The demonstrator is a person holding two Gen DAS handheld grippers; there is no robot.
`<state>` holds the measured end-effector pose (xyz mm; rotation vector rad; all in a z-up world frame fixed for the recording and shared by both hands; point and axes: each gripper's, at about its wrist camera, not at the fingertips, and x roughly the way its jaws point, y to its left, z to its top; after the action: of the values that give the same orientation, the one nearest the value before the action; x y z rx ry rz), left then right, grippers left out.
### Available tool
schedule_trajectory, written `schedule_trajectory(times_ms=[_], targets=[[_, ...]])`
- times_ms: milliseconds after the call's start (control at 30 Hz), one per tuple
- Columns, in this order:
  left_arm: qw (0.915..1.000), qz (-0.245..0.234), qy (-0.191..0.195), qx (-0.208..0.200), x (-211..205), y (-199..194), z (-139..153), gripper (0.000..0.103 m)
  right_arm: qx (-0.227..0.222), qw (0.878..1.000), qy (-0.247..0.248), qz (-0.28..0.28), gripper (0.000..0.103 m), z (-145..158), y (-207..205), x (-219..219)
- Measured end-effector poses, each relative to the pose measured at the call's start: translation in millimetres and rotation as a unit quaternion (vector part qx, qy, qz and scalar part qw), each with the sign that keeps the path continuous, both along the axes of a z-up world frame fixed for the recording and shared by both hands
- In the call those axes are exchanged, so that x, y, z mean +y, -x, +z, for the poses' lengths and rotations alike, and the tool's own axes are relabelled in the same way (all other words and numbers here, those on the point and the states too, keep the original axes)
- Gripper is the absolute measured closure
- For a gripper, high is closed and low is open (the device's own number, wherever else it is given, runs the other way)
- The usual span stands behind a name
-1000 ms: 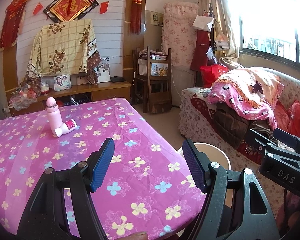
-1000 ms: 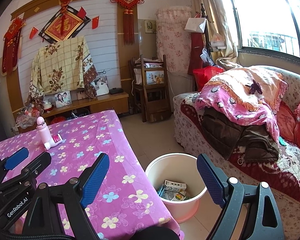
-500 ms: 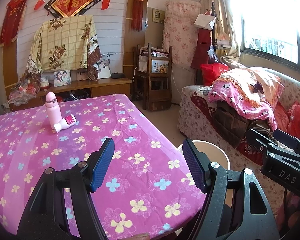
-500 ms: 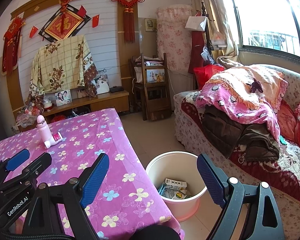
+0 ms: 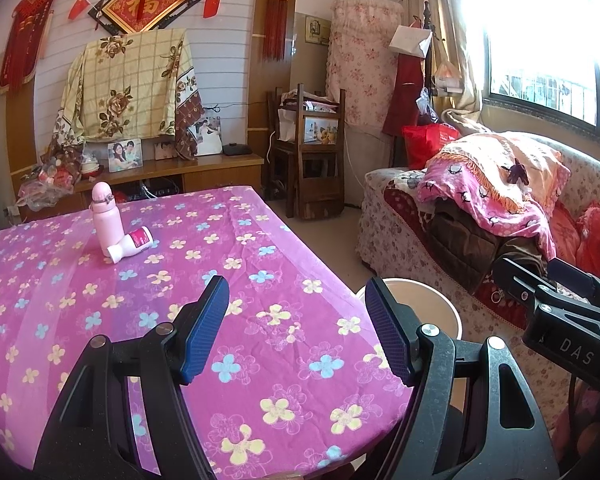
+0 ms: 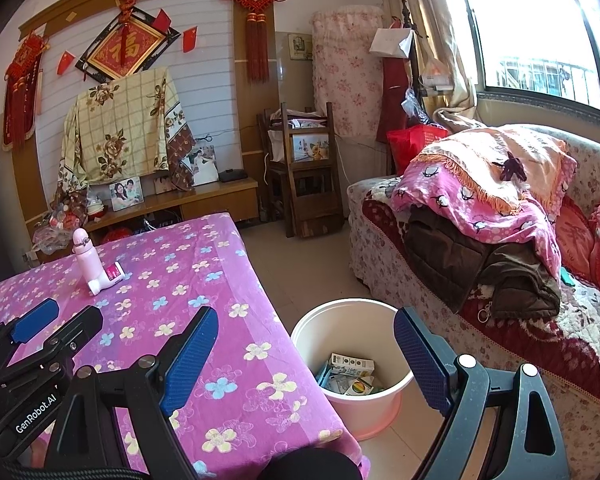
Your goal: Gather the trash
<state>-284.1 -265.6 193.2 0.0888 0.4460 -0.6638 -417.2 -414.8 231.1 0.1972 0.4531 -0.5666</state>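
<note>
I'm holding both grippers wide and empty: left gripper (image 5: 296,328) low centre, right gripper (image 6: 306,356) over the bin (image 6: 300,332). I'm judging this between pickups. Small bottle (image 5: 130,245) is lying upper left on the table (image 5: 260,360), against the pink flask (image 5: 104,216). Next: reaching across.
</note>
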Motion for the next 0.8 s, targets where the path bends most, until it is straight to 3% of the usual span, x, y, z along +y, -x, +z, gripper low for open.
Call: schedule_trajectory(times_ms=[800], targets=[[0.9999,-0.001,-0.008,0.01,-2.1,2.3,-17.8,0.033,0.007,1.0,-0.008,-0.003,0.015,-8.4,0.5,-4.5]])
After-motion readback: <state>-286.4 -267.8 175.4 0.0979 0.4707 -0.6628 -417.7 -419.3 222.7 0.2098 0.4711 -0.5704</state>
